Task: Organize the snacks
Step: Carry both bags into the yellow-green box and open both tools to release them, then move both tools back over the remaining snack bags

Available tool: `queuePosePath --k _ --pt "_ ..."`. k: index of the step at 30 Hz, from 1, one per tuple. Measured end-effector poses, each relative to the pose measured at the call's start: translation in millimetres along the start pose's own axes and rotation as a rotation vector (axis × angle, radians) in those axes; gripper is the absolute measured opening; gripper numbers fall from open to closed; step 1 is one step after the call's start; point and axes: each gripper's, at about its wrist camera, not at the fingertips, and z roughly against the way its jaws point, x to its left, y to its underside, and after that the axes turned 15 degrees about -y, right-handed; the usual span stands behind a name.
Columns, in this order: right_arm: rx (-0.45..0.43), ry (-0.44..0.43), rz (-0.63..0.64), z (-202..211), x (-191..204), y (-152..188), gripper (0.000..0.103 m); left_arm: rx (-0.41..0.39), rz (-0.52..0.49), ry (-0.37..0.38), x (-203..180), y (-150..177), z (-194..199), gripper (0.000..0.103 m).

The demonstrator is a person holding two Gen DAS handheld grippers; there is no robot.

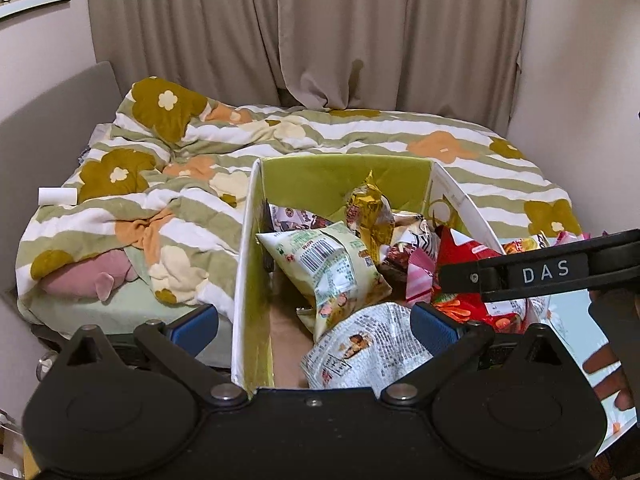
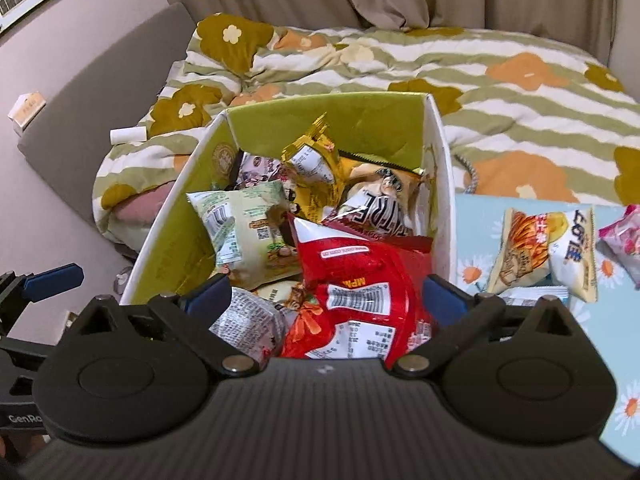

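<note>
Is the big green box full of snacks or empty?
Nearly full. The green box holds a jumble of packets, with the red bag lying on top near its front. A few more packets lie outside, on the flowery cloth.

The tall green cardboard box [image 2: 192,240] is open on top, but crinkly snack bags [image 2: 360,280] fill most of it. A bare brown patch of box floor [image 1: 286,340] stays free by the left wall.

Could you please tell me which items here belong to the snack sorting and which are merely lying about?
Job:
green-lined cardboard box
red foil snack bag
pale green snack packet
yellow fries packet on the blue daisy-print surface

Lying about:
flower-patterned striped duvet
pink plush toy
white roll
</note>
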Motion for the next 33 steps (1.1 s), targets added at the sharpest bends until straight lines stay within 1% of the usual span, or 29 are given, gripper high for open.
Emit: queuePosePath --k 4,10,14,18,21,26,30,33 --pt "-0.021 0.001 0.02 11.1 5.3 -1.6 0.103 -0.015 0.003 0.005 0.0 -0.9 9.6 0.103" --pt "-0.045 -0.001 0.035 35.8 15.3 -1.3 0.103 -0.07 -0.005 0.014 1.4 -9.2 34.5 0.103" --pt "-0.062 0.031 0.05 57.0 19.4 2.5 0.103 -0.101 -0.014 0.043 -2.7 -12.7 50.2 0.103" --pt "-0.106 0.074 0.039 84.6 12.7 12.8 0.103 -0.135 -0.038 0.088 -17.0 -16.0 61.5 0.103" --pt "-0.134 0.12 0.028 105.9 1.4 20.5 0.103 -0.157 -0.055 0.124 -35.0 -20.0 67.7 0.103" --pt "-0.145 0.188 0.007 136.9 -33.9 31.0 0.103 -0.186 -0.096 0.175 -74.8 -26.5 78.3 0.103" --pt "-0.175 0.229 -0.021 162.3 -73.0 37.6 0.103 -0.2 -0.129 0.194 -115.4 -30.0 84.2 0.103" --pt "-0.184 0.244 -0.035 180.8 -107.4 39.5 0.103 -0.205 -0.137 0.202 -149.7 -36.3 86.3 0.103"
